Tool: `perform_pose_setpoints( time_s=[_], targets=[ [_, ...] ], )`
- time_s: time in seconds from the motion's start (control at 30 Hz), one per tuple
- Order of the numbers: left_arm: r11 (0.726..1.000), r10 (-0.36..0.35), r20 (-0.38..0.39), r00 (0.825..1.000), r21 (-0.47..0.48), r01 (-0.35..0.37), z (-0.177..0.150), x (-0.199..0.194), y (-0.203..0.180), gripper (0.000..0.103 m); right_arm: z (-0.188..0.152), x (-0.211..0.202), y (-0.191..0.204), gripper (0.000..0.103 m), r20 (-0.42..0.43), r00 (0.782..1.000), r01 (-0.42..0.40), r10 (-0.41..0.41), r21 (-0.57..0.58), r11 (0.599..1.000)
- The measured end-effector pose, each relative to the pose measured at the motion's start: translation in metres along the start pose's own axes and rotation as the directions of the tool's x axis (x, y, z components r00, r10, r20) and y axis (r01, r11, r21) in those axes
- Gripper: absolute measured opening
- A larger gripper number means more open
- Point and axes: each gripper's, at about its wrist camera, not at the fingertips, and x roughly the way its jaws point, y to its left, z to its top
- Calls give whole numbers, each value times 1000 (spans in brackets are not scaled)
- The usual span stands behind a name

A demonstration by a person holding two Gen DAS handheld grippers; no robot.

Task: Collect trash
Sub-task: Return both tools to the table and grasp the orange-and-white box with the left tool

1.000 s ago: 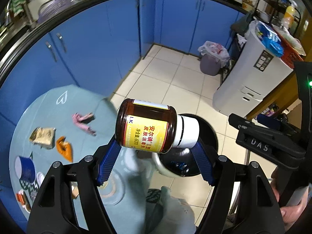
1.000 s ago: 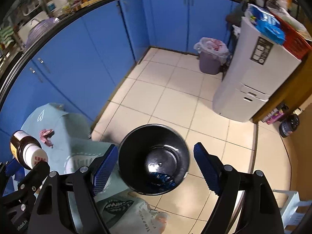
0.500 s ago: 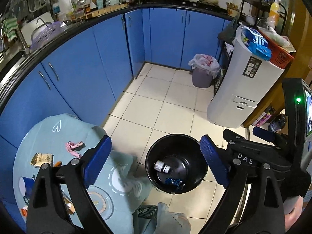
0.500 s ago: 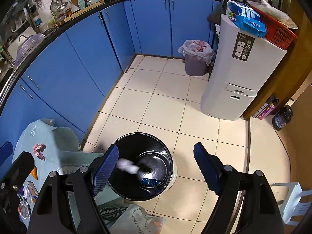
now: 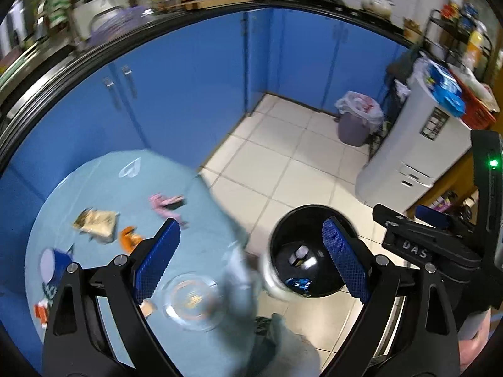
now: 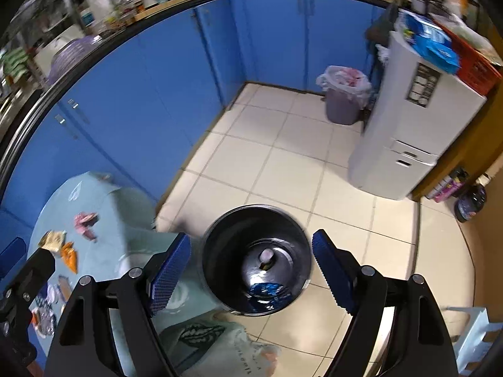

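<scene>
A black round bin point(image 5: 278, 235) stands on the tiled floor beside the table; it also shows in the right wrist view point(image 6: 220, 229). The brown bottle with a white cap point(image 5: 300, 256) lies inside it, next to a blue wrapper point(image 6: 267, 290). My left gripper point(image 5: 251, 259) is open and empty above the table edge and bin. My right gripper point(image 6: 251, 271) is open and empty above the bin. On the light blue table point(image 5: 103, 185) lie a pink wrapper point(image 5: 165, 202), a tan packet point(image 5: 96, 220) and an orange wrapper point(image 5: 129, 237).
A glass plate point(image 5: 191, 298) and a blue cup point(image 5: 52, 264) sit on the table. Blue cabinets point(image 5: 195, 88) line the wall. A white appliance point(image 6: 415, 119) and a lined grey bin point(image 6: 342, 97) stand at the back right.
My left gripper opened and the brown bottle dropped into the black bin. The left view has since swung left toward the table.
</scene>
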Motion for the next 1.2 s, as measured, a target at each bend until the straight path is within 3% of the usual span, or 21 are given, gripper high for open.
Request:
perform_pose_setpoints(
  time_s=[0.3,0.5,0.73,0.97,1.2],
  targets=[
    [970,125,-77,989,-199,-138,-54,-5,111,91,-24,15,93,78,-69,991,-125,114,-165,978],
    [905,229,-144,963,-332,-266,-108,-14,200,91,-49,27,164,78,-132,978,-190,159,-267,945],
    [833,322,-207,924,-401,-380,-159,-22,272,91,-77,44,213,78,-217,964,-220,153,-328,919],
    [791,320,-253,913,-458,-405,-198,-23,323,91,-104,60,231,78,-249,966,-161,74,-349,923],
    [786,282,-274,919,-483,-385,-219,-17,350,91,-116,63,239,78,-248,968,-120,34,-340,933]
  ],
)
